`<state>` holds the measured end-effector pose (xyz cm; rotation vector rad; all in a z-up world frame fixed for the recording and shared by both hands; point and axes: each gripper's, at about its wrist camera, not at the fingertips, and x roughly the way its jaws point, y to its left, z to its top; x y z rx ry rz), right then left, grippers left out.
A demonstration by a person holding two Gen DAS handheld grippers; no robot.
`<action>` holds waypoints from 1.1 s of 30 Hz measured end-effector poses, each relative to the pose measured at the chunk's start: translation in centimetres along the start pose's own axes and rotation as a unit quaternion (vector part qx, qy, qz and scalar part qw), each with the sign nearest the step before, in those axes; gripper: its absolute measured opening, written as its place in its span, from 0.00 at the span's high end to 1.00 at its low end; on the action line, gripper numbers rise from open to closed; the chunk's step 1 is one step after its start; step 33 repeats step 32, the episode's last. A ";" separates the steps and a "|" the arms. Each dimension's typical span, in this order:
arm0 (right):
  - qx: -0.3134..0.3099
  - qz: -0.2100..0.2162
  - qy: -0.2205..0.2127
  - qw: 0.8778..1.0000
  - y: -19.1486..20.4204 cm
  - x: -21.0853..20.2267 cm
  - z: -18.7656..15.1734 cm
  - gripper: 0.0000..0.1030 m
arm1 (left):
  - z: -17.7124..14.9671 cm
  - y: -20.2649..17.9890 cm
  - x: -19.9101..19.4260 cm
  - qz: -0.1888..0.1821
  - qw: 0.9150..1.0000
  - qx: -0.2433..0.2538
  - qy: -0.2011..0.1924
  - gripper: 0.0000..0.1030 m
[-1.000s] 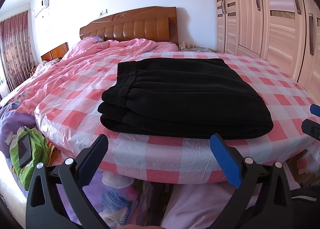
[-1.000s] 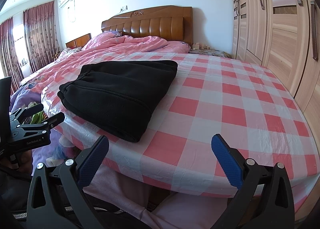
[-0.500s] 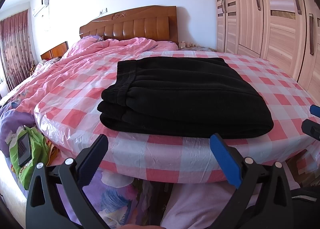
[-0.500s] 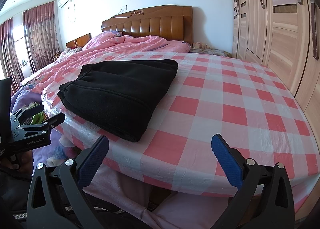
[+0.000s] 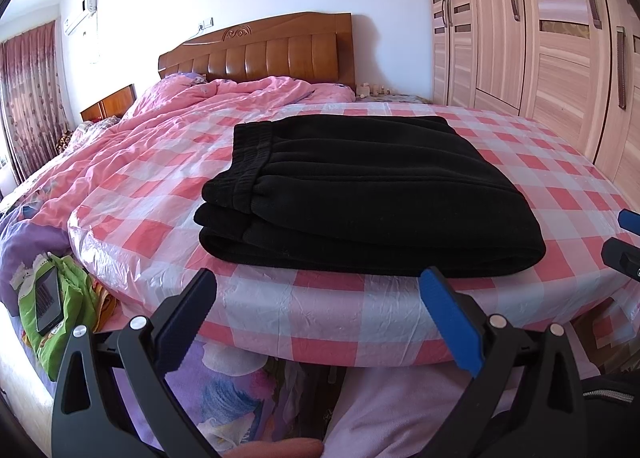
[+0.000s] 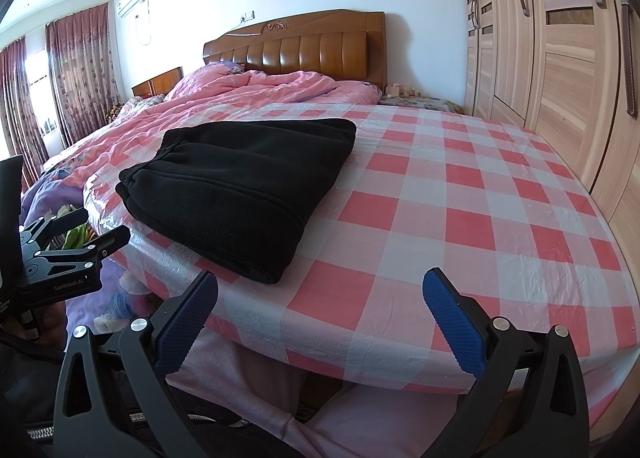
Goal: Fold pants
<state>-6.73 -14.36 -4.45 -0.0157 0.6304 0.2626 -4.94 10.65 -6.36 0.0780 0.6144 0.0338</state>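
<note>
Black pants [image 5: 360, 194] lie folded in a thick flat stack on the round table with the pink checked plastic cover [image 5: 320, 322], waistband at the left end. In the right wrist view the same pants [image 6: 240, 186] sit on the table's left part. My left gripper [image 5: 320, 306] is open, held back off the near table edge, below the stack, with nothing between its blue pads. My right gripper [image 6: 320, 306] is open too, empty, off the edge to the right of the stack. The left gripper [image 6: 76, 234] also shows at the left of the right wrist view.
A bed with a rumpled pink quilt [image 5: 192, 126] and a wooden headboard [image 5: 264, 54] stands behind the table. Wooden wardrobes [image 5: 540, 26] line the right wall. A phone on green cloth [image 5: 48, 298] lies low at the left. Pink trouser legs of the person [image 6: 360, 410] show under the table edge.
Both views have shifted only slightly; the pants stay still on the table and both grippers stay open and empty.
</note>
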 end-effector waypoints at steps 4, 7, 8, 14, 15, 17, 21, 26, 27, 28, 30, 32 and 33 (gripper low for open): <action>0.000 0.000 0.000 1.000 0.0 0.0 0.0 0.04 | 0.0 0.1 0.0 -0.001 1.000 0.001 -0.001 0.01; 0.000 0.000 0.000 1.000 0.0 0.0 0.0 0.04 | 0.0 0.1 0.0 -0.002 1.000 0.001 -0.001 0.01; 0.000 0.000 0.000 1.000 0.0 0.0 0.0 0.04 | 0.0 0.1 0.0 -0.001 1.000 0.001 -0.001 0.01; 0.001 0.000 0.000 1.000 0.1 0.0 0.0 0.04 | 0.0 0.1 0.0 -0.002 1.000 0.001 -0.001 0.01; 0.001 0.000 0.000 1.000 0.1 0.0 0.0 0.04 | 0.0 0.1 0.1 -0.002 1.000 0.001 -0.001 0.01; 0.001 0.000 0.000 1.000 0.1 0.0 0.0 0.04 | 0.0 0.0 0.1 -0.002 1.000 0.001 -0.001 0.01; 0.001 0.000 0.000 1.000 0.1 0.0 0.0 0.04 | 0.0 0.1 0.0 -0.004 1.000 0.000 -0.002 0.01; 0.003 0.001 0.001 1.000 0.1 0.0 -0.1 0.04 | 0.1 0.6 0.2 -0.007 1.000 -0.009 0.001 0.01; 0.003 0.001 0.001 1.000 0.1 0.0 -0.1 0.04 | 0.1 0.9 0.5 -0.006 1.000 -0.014 0.007 0.01; 0.004 0.001 0.001 1.000 0.2 0.0 -0.2 0.04 | 0.1 1.2 0.7 -0.003 1.000 -0.020 0.012 0.01; 0.011 0.002 0.004 1.000 0.1 0.1 -0.2 0.04 | -0.1 2.5 1.0 0.014 0.999 -0.042 0.020 0.01; 0.019 0.002 0.009 1.000 -0.3 0.3 -0.2 0.04 | -0.5 4.7 1.9 0.028 0.996 -0.079 0.039 0.01; 0.019 0.002 0.009 1.000 -0.3 0.3 -0.2 0.04 | -0.5 4.7 1.9 0.028 0.996 -0.079 0.039 0.01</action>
